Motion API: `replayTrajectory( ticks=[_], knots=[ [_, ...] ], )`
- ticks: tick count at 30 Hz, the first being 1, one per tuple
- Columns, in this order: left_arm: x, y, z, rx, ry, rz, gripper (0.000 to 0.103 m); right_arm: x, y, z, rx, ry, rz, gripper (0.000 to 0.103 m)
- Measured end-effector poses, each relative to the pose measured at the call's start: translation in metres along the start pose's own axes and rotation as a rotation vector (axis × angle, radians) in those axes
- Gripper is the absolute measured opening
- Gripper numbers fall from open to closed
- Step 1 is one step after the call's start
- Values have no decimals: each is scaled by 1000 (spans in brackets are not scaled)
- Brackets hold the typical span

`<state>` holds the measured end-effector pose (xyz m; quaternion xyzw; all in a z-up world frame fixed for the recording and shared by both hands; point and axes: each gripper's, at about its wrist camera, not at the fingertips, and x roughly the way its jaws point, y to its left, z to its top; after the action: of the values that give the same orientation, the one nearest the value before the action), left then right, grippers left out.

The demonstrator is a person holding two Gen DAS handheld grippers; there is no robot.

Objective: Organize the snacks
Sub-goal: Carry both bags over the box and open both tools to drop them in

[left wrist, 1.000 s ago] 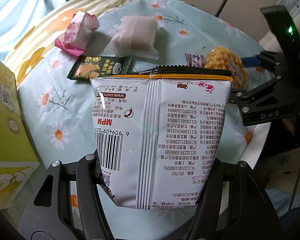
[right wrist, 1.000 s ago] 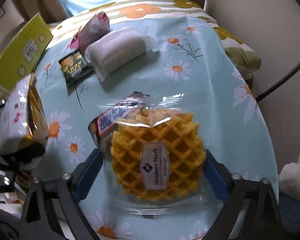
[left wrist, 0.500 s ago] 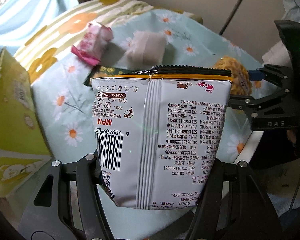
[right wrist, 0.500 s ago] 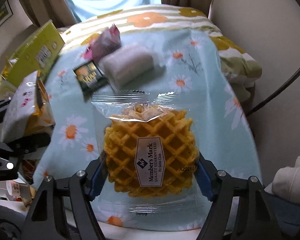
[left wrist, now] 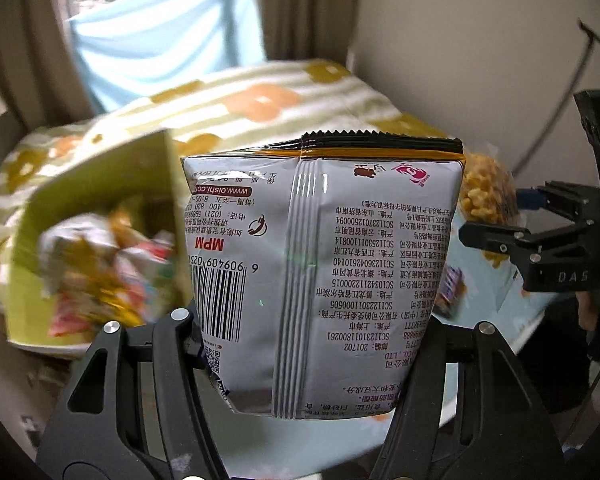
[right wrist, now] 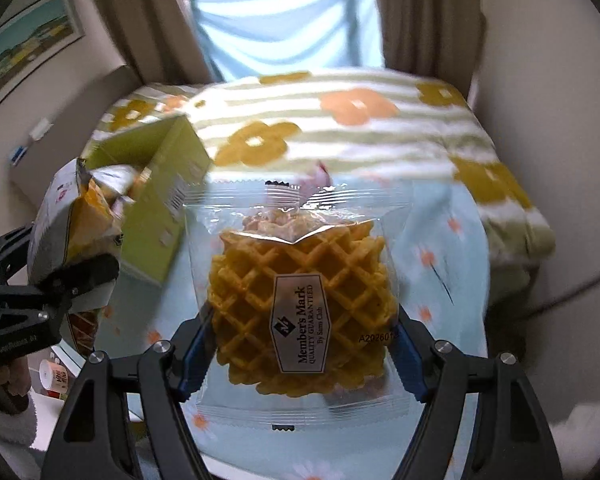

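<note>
The left gripper (left wrist: 308, 356) is clamped on a white snack bag (left wrist: 320, 276), held upright above the daisy-print tablecloth (right wrist: 452, 248). The right gripper (right wrist: 300, 356) is closed on a clear-wrapped waffle (right wrist: 300, 304), also held aloft. Farther left, an open green box (left wrist: 92, 184) containing blurred wrapped snacks (left wrist: 108, 264) is seen. A striped floral blanket (right wrist: 340, 128) lies beyond.

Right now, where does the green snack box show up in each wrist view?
Left wrist view: the green snack box sits at left, open and blurred, wrappers inside, beside the chip bag held by the left gripper.
Right wrist view: the box is upper left, behind that bag, left of the waffle pack.
Shared landmark: the striped flower blanket.
</note>
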<state>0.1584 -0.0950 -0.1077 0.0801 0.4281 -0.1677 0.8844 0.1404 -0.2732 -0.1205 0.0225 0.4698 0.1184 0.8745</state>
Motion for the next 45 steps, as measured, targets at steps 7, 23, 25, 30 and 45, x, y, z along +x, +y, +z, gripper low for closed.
replayTrajectory(
  ticks=[7, 23, 25, 30, 45],
  knots=[
    [-27, 93, 22, -98, -52, 84, 57, 6, 82, 58, -73, -73, 84, 72],
    [8, 292, 1, -289, 78, 163, 57, 94, 225, 129, -103, -16, 171, 72],
    [17, 302, -6, -283, 106, 153, 57, 100, 229, 130, -82, -1, 165, 72],
    [39, 312, -16, -277, 136, 125, 60, 115, 229, 129, -17, 45, 130, 72],
    [38, 296, -29, -248, 147, 172, 103, 138, 224, 133, 41, 106, 143, 72]
  ],
)
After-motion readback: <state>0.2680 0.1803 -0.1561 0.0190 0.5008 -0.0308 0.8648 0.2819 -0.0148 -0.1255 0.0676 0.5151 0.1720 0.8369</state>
